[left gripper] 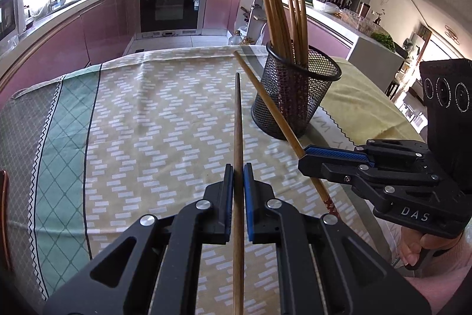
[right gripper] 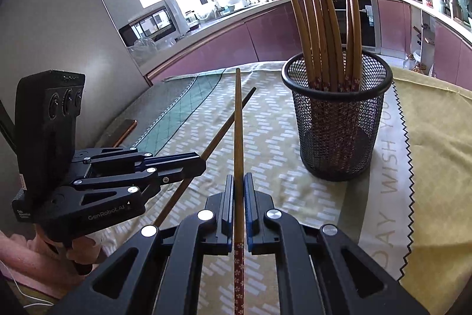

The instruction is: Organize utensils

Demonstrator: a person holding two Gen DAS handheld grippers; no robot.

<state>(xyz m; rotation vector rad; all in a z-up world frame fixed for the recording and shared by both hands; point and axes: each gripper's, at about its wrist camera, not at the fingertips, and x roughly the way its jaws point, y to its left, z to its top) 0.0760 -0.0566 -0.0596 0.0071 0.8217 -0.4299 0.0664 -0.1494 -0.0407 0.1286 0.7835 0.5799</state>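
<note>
A black mesh cup (left gripper: 296,93) stands on the tablecloth with several wooden chopsticks (left gripper: 280,11) upright in it; it also shows in the right wrist view (right gripper: 339,120). My left gripper (left gripper: 238,170) is shut on a brown chopstick (left gripper: 237,123) that points forward over the cloth. My right gripper (right gripper: 239,182) is shut on another chopstick (right gripper: 238,120) with a red flowered end. In the left wrist view the right gripper (left gripper: 303,157) holds its chopstick (left gripper: 265,96) slanted, just left of the cup. In the right wrist view the left gripper (right gripper: 200,164) sits at the left.
A patterned tablecloth (left gripper: 147,123) covers the table, with a yellow cloth (right gripper: 436,138) under and right of the cup. A phone-like object (right gripper: 126,129) lies near the table's left edge. Kitchen counters and an oven (left gripper: 171,5) stand beyond the table.
</note>
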